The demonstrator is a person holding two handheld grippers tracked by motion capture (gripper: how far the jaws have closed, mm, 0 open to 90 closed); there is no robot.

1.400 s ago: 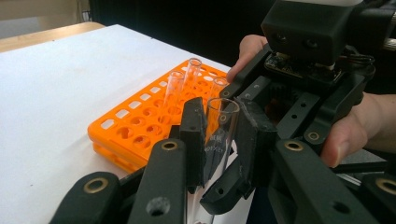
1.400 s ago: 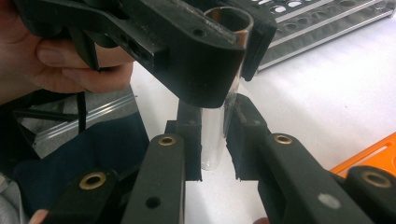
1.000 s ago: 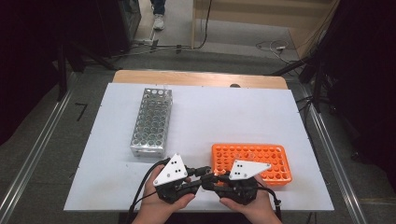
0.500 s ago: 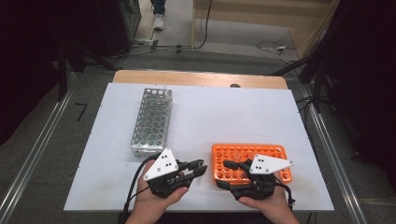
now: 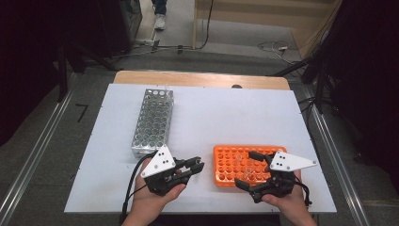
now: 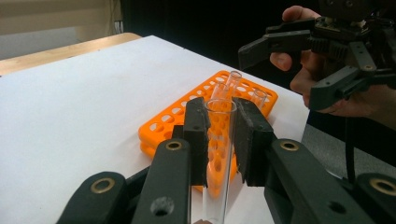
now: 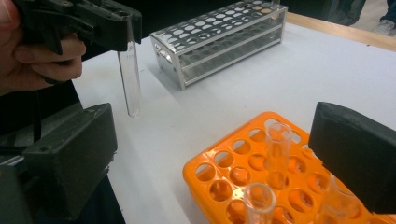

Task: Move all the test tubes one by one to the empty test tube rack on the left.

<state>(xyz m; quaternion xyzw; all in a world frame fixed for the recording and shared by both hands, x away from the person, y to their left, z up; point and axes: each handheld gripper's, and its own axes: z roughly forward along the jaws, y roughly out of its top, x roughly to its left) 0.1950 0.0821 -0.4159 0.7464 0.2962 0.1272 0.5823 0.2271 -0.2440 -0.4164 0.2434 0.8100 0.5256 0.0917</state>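
The left gripper (image 6: 219,140) clamps a glass tube (image 6: 218,154) upright; the right gripper (image 5: 256,170), jaws just opened (nothing between), hangs over the orange rack's (image 5: 226,162) near edge, bare desk (image 5: 226,117) beyond.

Left tongs (image 5: 197,165) stand clamped shut, while right tongs (image 5: 246,170) have just been opening, jaws wide.

Orange rack (image 5: 249,165), rows of round holes. Silver metal rack (image 5: 153,121), same hole grid. Clear glass tube (image 6: 218,154). White worktop (image 5: 226,117) with tan wood edge. Black left gripper (image 5: 196,165) and right gripper (image 5: 247,169), each with a pale grey plate dotted black.
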